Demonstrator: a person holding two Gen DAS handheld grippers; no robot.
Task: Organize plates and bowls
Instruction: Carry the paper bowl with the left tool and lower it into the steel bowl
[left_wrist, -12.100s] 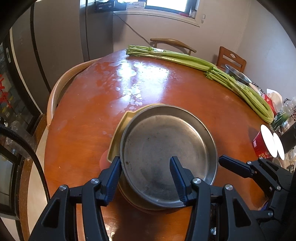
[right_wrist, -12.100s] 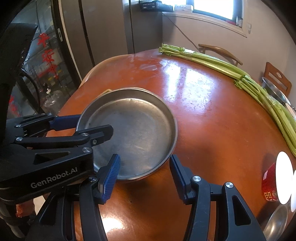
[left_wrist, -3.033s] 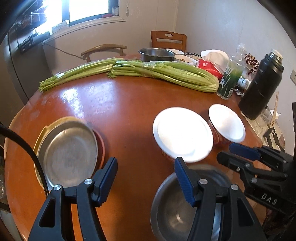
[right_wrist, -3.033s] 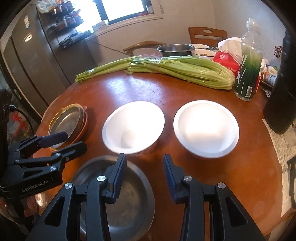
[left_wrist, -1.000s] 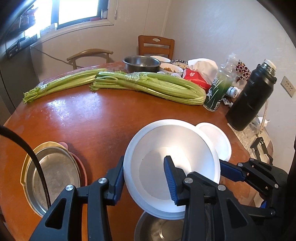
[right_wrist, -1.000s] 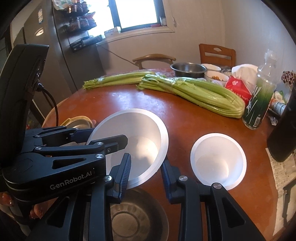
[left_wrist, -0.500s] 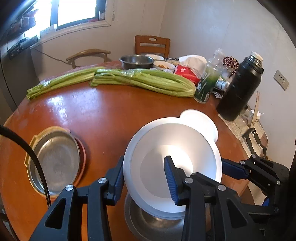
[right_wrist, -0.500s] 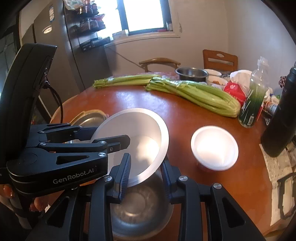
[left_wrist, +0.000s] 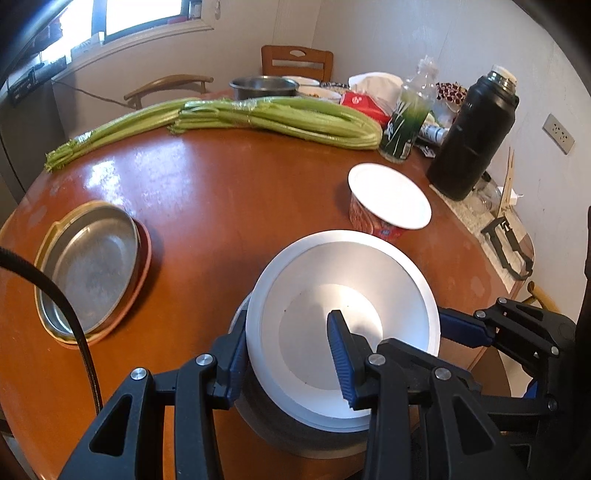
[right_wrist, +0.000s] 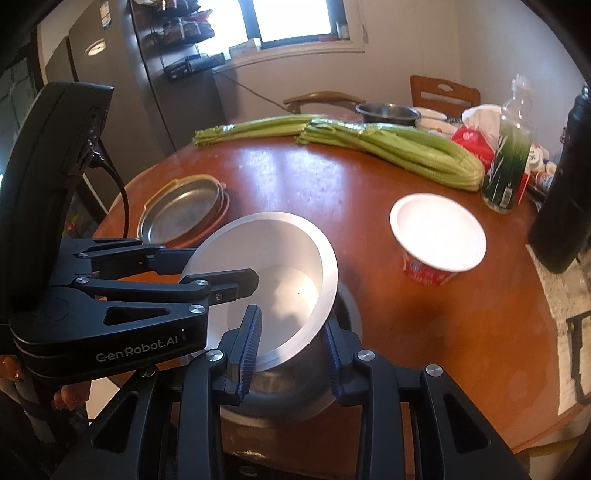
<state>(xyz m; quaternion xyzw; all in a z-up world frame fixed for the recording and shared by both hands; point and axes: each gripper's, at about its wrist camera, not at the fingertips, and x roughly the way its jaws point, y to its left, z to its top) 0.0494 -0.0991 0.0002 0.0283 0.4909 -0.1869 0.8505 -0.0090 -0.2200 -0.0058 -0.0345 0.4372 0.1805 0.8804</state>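
Item: white bowl (left_wrist: 343, 328), clamped by its rim in both the left gripper (left_wrist: 291, 354) and the right gripper (right_wrist: 291, 339), was held tilted just above the steel bowl (right_wrist: 295, 398) at the table's (left_wrist: 207, 192) near edge. Plates (left_wrist: 88, 266) lay already stacked at the far left. Outstanding, by appearance: seating this bowl in the steel one; second white bowl (left_wrist: 389, 199) stood apart, unstacked.

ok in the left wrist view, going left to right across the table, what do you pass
stacked metal plates → held white bowl → red paper bowl → black thermos
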